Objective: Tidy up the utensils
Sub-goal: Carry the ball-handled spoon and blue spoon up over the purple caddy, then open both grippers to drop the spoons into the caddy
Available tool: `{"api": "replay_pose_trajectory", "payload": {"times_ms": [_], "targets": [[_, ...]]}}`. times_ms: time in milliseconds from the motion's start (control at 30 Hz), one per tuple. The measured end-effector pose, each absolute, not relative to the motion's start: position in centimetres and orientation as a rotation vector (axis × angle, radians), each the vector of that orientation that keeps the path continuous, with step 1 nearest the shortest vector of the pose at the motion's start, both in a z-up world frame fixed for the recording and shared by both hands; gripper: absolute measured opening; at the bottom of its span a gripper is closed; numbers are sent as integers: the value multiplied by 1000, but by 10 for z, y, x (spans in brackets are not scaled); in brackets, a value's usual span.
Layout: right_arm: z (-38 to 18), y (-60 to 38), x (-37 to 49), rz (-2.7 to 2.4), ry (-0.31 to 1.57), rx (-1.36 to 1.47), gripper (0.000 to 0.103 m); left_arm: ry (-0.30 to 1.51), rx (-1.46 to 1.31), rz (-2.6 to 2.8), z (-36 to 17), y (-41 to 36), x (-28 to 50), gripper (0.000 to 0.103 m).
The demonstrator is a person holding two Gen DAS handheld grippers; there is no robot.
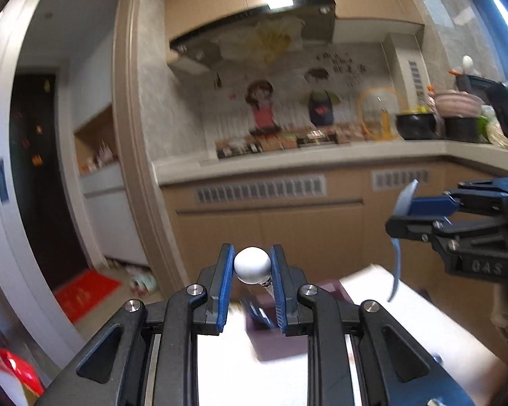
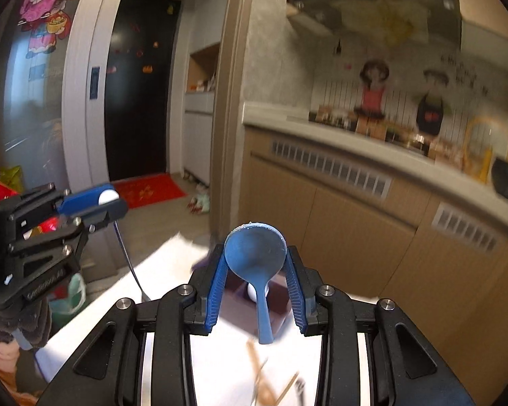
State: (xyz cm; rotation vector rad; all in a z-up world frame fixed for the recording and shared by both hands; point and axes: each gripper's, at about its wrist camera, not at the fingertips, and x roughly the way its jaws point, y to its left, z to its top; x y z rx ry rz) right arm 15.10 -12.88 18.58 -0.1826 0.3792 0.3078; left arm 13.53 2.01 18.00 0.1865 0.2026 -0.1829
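Spoon (image 2: 256, 260) clamped in right tool (image 2: 256, 264); white-knobbed utensil (image 1: 252, 265) in left tool (image 1: 252, 267).

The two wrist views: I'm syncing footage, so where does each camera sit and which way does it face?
Left wrist: rides on the left gripper, looking along its jaws, shut on a white ball-topped utensil, toward the stove counter; the right gripper shows at the right.
Right wrist: rides on the right gripper, jaws shut on a blue spoon, facing the counter; the left gripper shows at the left.
Shared: range hood, cartoon backsplash, purple holder.
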Motion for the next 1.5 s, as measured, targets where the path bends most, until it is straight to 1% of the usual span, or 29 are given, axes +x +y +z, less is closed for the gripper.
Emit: {"api": "replay_pose_trajectory", "payload": {"times_ms": [67, 167, 267, 333, 433, 600, 833, 933, 1033, 1067, 1167, 1200, 1233, 1300, 1367, 1433, 1500], "targets": [[201, -126, 163, 297, 347, -181, 35, 159, 197, -165, 195, 18, 150, 19], [218, -125, 187, 290, 315, -154, 35, 121, 227, -142, 202, 12, 170, 19], [224, -125, 215, 290, 310, -117, 35, 129, 271, -136, 195, 3, 201, 19], [218, -126, 234, 286, 319, -101, 35, 172, 290, -148, 185, -1, 222, 19], [194, -126, 266, 294, 385, -90, 35, 250, 316, -161, 162, -4, 253, 20], [135, -123, 312, 309, 547, -61, 35, 397, 335, -176, 113, -3, 295, 20], [51, -127, 358, 322, 766, 10, 35, 600, 263, -224, 47, 1, 332, 20], [34, -127, 366, 334, 807, 7, 35, 644, 251, -240, 26, 2, 336, 20], [24, -125, 366, 335, 808, -13, 35, 674, 233, -251, 10, 4, 338, 20], [20, -124, 364, 342, 811, -13, 35, 678, 219, -255, 9, 6, 338, 22], [16, -123, 358, 349, 808, -32, 37, 681, 144, -273, 12, 14, 333, 32], [17, -123, 356, 353, 808, -35, 38, 674, 131, -270, 16, 16, 329, 37], [18, -124, 351, 352, 796, -43, 40, 666, 127, -264, 20, 17, 327, 39], [23, -128, 342, 340, 766, -59, 44, 627, 119, -226, 32, 20, 314, 50], [32, -135, 330, 326, 729, -61, 50, 605, 98, -208, 43, 23, 303, 58], [42, -142, 316, 314, 698, -54, 56, 597, 80, -201, 51, 25, 292, 60], [48, -150, 301, 295, 677, -59, 56, 609, 82, -180, 55, 22, 278, 63]]}}
